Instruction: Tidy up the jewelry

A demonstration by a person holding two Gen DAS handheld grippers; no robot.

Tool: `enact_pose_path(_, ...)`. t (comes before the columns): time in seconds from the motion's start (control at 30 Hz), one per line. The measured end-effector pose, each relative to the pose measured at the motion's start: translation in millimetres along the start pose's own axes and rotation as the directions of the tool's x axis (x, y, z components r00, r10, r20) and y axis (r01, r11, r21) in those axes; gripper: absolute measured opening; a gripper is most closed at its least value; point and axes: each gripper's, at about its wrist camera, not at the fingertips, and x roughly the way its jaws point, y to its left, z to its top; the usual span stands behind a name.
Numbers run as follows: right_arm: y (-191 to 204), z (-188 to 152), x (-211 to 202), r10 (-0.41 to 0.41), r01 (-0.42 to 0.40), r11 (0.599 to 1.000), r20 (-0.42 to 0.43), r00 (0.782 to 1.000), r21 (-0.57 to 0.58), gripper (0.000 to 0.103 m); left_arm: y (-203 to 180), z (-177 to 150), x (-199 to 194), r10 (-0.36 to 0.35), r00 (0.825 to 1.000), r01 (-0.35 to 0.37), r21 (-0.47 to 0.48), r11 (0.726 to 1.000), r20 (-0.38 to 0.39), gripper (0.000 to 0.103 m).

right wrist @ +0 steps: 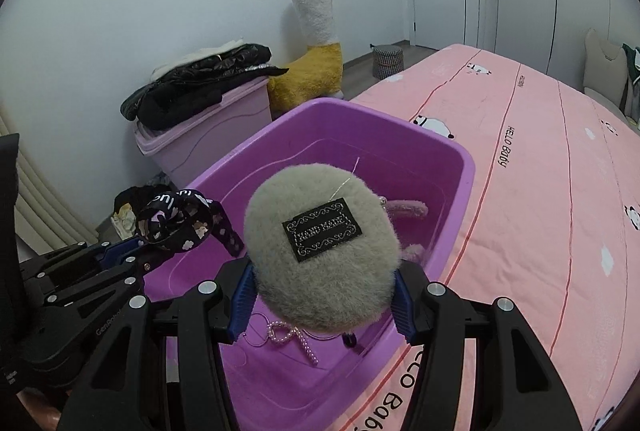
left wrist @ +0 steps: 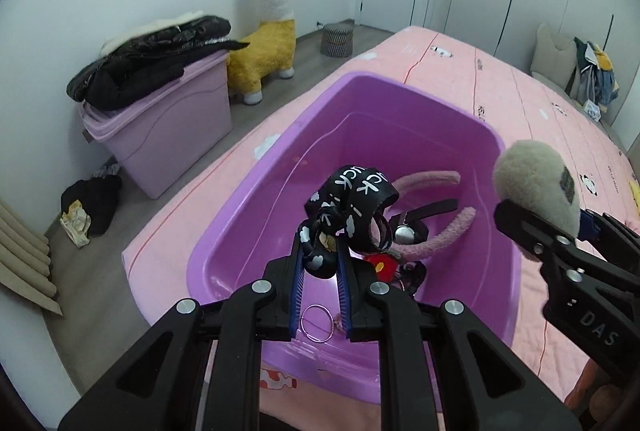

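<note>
Black ribbon (left wrist: 344,215) sits clamped in the left hand-held gripper (left wrist: 320,267).

Your tub (left wrist: 400,91) sits on the bed (left wrist: 540,111); headbands (left wrist: 432,179) lie inside it, the storage box (left wrist: 168,135) stands on the floor to its left.
</note>
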Motion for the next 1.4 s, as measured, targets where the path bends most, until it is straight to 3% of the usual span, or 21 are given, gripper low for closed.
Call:
enact_pose_path(0.2, -3, 7, 40, -0.038, 0.039, 0.999, -0.097, 0.995, 0.014, 0.055, 2, 5, 22, -0.005, 0.997, 0.002, -0.032, 0.999, -0.071, 0.017)
enact_pose_path(0.27, -4, 8, 44, -0.050, 0.054, 0.998, -0.115, 0.992, 0.024, 0.060, 1, 5, 24, 0.001, 0.997, -0.004, -0.037, 0.999, -0.083, 0.026)
enact_pose_path(0.3, -4, 7, 45, -0.059, 0.063, 0.998, -0.120, 0.991, 0.029, 0.062, 3, 5, 24, 0.005, 0.996, -0.008, -0.042, 0.999, -0.084, 0.042)
enact_pose_path(0.33, -5, 7, 44, -0.069, 0.074, 0.997, -0.121, 0.990, 0.033, 0.067, 5, 6, 23, 0.012, 0.997, -0.015, -0.047, 0.999, -0.078, 0.068)
enact_pose_path(0.4, -9, 8, 42, -0.086, 0.092, 0.995, -0.117, 0.989, 0.042, 0.071, 7, 6, 18, 0.034, 0.998, -0.038, -0.063, 0.997, -0.053, 0.090)
enact_pose_path(0.5, -13, 8, 34, -0.112, 0.118, 0.991, -0.105, 0.988, 0.056, 0.072, 9, 7, 15, 0.037, 0.998, -0.041, -0.069, 0.997, -0.057, 0.096)
enact_pose_path(0.73, -16, 3, 20, -0.106, 0.114, 0.990, -0.091, 0.990, 0.080, 0.072, 7, 3, 12, 0.029, 0.993, -0.039, -0.090, 0.995, -0.112, 0.096)
enact_pose_path(1.4, -9, -12, -10, -0.089, 0.095, 0.993, -0.072, 0.993, 0.073, 0.072, 4, -2, -14, 0.043, 0.996, -0.051, -0.091, 0.995, -0.081, 0.096)
